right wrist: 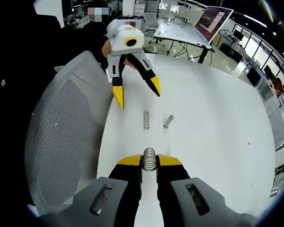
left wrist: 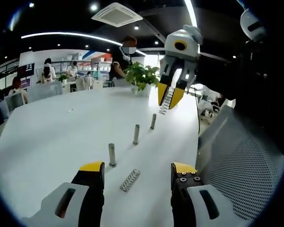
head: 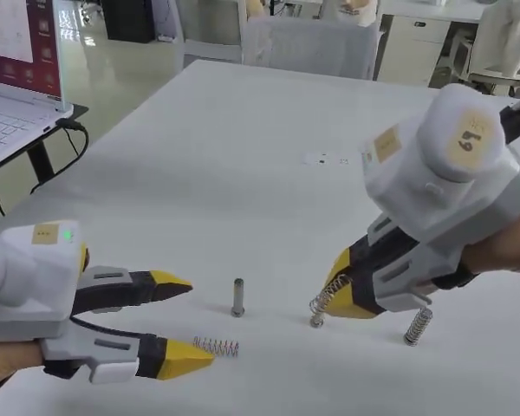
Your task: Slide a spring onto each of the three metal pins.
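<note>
The right tool (right wrist: 149,161) grips a spring (right wrist: 149,158) over the white table (right wrist: 217,123).

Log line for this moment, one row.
right gripper shut on held spring | left gripper open, loose spring on table ahead | far pin sprung | near pin bare

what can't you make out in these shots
Head view: middle pin, mostly hidden by the right tool and its held spring; whether the spring is on the pin cannot be told.
Head view: laptop, cut off by the left edge; screen text too small.
Head view: specks on the table, too small to identify.
</note>
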Motion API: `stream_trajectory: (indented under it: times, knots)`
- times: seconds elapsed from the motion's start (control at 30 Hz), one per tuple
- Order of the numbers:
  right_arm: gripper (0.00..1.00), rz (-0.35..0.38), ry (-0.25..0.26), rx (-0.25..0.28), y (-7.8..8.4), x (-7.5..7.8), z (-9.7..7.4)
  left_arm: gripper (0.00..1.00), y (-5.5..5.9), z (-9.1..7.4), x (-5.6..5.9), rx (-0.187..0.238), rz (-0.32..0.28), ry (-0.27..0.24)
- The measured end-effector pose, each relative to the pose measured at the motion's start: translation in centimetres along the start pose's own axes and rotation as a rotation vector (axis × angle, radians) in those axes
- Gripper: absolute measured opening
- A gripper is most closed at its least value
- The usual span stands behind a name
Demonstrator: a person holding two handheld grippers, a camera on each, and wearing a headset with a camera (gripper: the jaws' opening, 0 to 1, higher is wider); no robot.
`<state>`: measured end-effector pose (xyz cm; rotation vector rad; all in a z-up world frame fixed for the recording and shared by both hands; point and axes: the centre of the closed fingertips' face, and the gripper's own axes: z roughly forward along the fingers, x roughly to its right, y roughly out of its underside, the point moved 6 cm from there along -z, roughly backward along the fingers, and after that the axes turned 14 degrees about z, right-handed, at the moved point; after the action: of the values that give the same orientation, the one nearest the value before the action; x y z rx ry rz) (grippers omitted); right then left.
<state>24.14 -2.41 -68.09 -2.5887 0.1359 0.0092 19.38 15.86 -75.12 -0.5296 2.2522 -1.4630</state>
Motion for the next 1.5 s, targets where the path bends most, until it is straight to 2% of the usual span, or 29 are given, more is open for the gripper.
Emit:
stream_trajectory:
  times: [0.27,0.47,0.6,1.0,1.17,1.4,1.5]
  knots:
    - [0.09,0.042,0.039,-0.006,0.9,1.7,-1.1,0.59,0.5,-0.1,0.0,0.003,-0.020,-0.031]
    - [0.09,0.064,0.057,-0.024,1.5,2.8,-1.1,0.65,0.6,-0.1,0.0,0.006,-0.033,-0.045]
    - [0.09,0.067,0.069,-0.051,1.6,3.7,-0.7,0.68,0.8,0.0,0.1,0.006,-0.035,-0.048]
    - [0.09,0.028,0.041,-0.122,0.6,4.6,1.4,0.73,1.0,0.0,0.5,0.017,-0.046,-0.061]
    - [0.09,0.014,0.040,-0.161,0.8,5.0,2.2,0.75,0.9,0.1,0.5,0.023,-0.048,-0.067]
    - [0.09,0.022,0.015,-0.172,0.7,5.4,3.1,0.80,0.9,0.0,0.5,0.030,-0.056,-0.080]
    - [0.09,0.018,0.025,-0.189,0.9,5.8,3.5,0.82,0.9,0.1,0.5,0.033,-0.060,-0.080]
